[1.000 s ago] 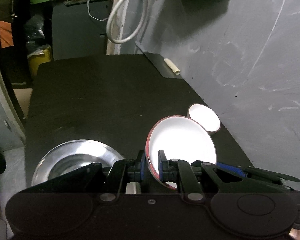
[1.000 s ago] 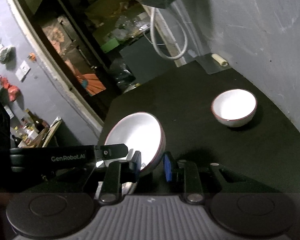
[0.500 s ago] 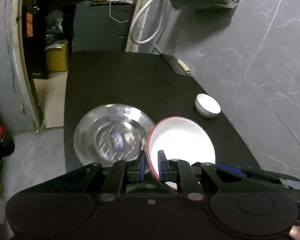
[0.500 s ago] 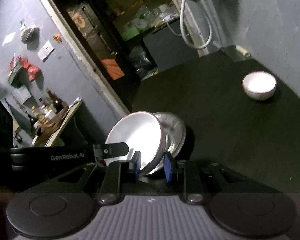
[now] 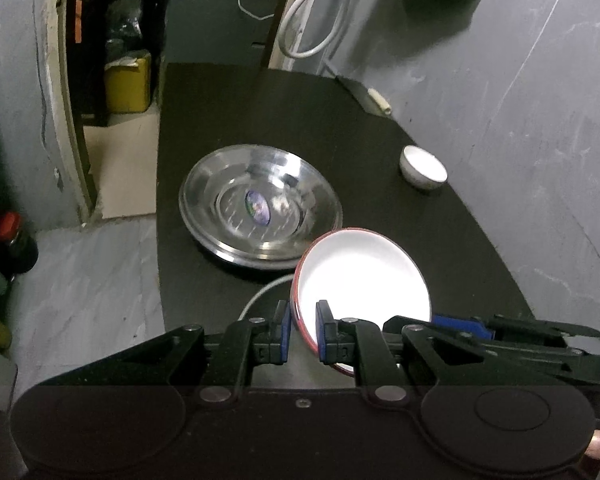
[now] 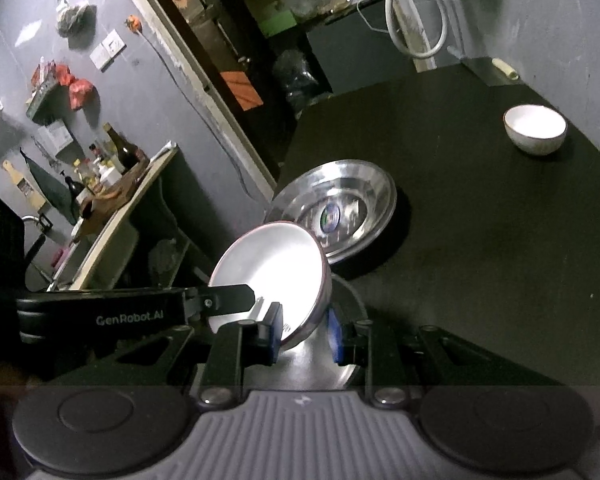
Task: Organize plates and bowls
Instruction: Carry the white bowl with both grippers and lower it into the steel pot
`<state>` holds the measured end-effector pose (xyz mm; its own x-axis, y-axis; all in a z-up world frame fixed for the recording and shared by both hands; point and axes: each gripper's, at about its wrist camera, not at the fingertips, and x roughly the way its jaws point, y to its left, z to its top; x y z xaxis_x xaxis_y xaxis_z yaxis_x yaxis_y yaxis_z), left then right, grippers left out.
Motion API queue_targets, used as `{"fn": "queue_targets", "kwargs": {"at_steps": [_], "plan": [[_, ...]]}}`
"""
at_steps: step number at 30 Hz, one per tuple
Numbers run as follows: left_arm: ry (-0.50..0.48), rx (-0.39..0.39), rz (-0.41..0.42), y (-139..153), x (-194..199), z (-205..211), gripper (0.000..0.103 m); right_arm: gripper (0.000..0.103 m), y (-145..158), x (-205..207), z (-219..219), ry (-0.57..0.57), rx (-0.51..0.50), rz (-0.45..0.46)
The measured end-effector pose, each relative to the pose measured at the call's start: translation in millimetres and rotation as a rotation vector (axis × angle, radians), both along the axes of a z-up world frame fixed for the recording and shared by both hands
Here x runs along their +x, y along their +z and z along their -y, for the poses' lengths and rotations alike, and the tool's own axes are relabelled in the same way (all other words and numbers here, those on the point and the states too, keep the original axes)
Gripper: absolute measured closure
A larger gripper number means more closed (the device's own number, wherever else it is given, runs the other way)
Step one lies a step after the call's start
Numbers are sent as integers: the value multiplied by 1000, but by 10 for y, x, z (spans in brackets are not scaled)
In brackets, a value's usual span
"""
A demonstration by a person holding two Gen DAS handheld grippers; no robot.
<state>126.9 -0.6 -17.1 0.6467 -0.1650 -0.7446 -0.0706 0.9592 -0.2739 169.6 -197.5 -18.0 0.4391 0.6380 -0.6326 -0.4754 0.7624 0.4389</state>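
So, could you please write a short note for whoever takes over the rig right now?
Left tool: shut on the rim of the red-rimmed white bowl, which is held tilted above the near end of the black table.
Right tool: shut on the same bowl's opposite rim, so both carry it together.
Steel plates: stacked on the table just beyond the held bowl.
Small white bowl: alone on the table near the wall.
Done: the large bowl is lifted.
Left: probably set it down, perhaps on the steel plates, then deal with the small bowl.
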Motion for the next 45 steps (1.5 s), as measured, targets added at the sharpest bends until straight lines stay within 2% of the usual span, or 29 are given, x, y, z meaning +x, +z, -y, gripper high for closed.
{"fn": "queue_targets", "kwargs": {"at_steps": [21, 45], "plan": [[26, 0, -100, -222, -32, -53, 89, 76, -151, -3, -192, 52, -79, -78], [35, 16, -151, -291, 74, -11, 86, 74, -179, 72, -185, 61, -98, -105]]}}
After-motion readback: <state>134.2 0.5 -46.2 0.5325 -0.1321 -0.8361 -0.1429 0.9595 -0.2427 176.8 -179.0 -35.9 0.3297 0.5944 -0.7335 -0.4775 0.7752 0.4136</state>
